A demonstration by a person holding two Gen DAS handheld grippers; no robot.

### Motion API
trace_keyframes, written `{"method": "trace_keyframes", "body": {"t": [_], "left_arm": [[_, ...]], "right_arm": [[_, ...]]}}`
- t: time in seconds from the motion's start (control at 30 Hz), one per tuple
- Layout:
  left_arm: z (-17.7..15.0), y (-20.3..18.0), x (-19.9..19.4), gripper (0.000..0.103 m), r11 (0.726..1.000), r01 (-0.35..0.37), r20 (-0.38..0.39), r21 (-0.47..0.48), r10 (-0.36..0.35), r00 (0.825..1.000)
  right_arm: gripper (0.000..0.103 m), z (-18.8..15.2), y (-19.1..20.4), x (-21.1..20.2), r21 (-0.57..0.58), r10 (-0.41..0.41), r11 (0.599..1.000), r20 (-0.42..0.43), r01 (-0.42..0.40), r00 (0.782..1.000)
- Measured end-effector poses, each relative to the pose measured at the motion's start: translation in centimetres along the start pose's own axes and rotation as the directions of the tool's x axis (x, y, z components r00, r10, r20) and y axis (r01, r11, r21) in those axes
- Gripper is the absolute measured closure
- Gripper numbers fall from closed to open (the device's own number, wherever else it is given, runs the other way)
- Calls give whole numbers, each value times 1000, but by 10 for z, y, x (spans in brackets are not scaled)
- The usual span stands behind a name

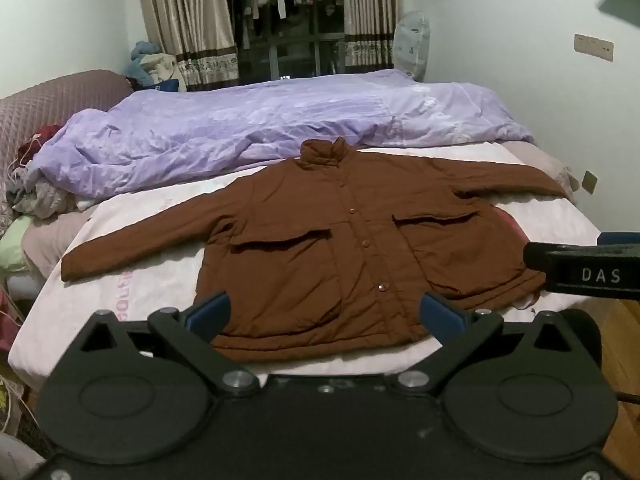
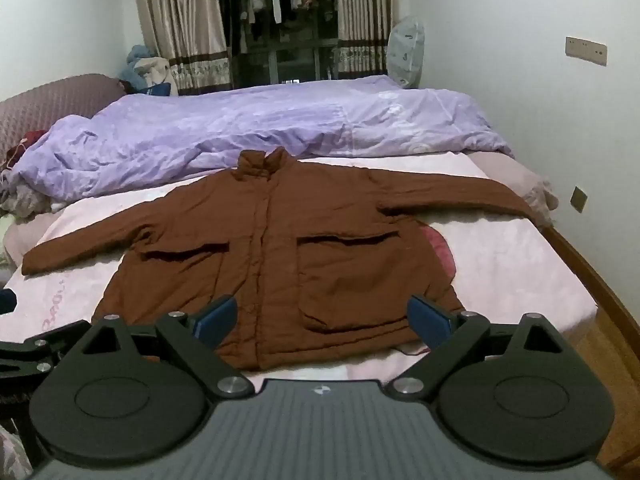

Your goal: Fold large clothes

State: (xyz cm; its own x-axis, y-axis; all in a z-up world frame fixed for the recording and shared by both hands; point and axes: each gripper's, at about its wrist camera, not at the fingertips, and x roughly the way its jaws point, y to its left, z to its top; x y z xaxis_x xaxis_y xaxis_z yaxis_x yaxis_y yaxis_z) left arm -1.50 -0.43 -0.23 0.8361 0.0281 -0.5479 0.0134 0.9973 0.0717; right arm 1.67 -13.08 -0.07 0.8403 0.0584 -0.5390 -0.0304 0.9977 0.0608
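A brown padded jacket (image 1: 340,248) lies flat and face up on the bed, buttoned, collar toward the far side, both sleeves spread out sideways. It also shows in the right wrist view (image 2: 280,256). My left gripper (image 1: 326,316) is open and empty, held above the jacket's near hem. My right gripper (image 2: 322,320) is open and empty, also above the near hem, toward the jacket's right pocket. Part of the right gripper's body (image 1: 584,274) shows at the right edge of the left wrist view.
The jacket rests on a pale pink sheet (image 1: 132,280). A rumpled lilac duvet (image 1: 260,128) fills the far half of the bed. A padded headboard (image 1: 44,108) and loose clothes are at the left. A wooden bed frame (image 2: 592,276) and wall are at the right.
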Motion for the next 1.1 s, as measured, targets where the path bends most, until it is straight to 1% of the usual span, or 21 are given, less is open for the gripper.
{"method": "trace_keyframes", "body": {"t": [0.1,0.13,0.17,0.2,0.53,0.63,0.8,0.87,0.97,1.1], "left_arm": [[0,1,-1,0,1000,-2,3,-2,2,1000],[0,1,-2,0,1000,-4,5,-5,4,1000],[1,2,-3,0,1000,-8,11,-10,8,1000],[1,3,-4,0,1000,-10,15,-13,10,1000],[1,1,-4,0,1000,-17,15,-24,17,1000],[1,3,-3,0,999,-11,12,-38,12,1000],[0,4,-4,0,999,-15,16,-43,16,1000],[0,5,-4,0,999,-11,17,-44,11,1000],[0,4,-5,0,1000,1,25,-14,-1,1000],[-2,0,-8,0,1000,-9,46,14,9,999]], "right_arm": [[0,-2,4,-3,-7,-1,1000,-2,1,1000],[0,-7,4,-10,-7,2,1000,4,-2,1000],[0,-1,-2,-5,-6,1,1000,-1,-1,1000],[0,1,1,-1,-12,-4,1000,-2,4,1000],[0,-3,3,-5,-59,-20,998,2,20,1000],[0,-3,4,-5,-50,-13,999,5,14,1000],[0,-4,5,-5,-75,-30,997,2,30,1000],[0,-5,6,-4,-68,-24,997,2,24,1000],[0,-8,8,-4,-60,-12,998,14,13,1000],[0,-6,11,-5,-85,-24,996,8,24,1000]]}}
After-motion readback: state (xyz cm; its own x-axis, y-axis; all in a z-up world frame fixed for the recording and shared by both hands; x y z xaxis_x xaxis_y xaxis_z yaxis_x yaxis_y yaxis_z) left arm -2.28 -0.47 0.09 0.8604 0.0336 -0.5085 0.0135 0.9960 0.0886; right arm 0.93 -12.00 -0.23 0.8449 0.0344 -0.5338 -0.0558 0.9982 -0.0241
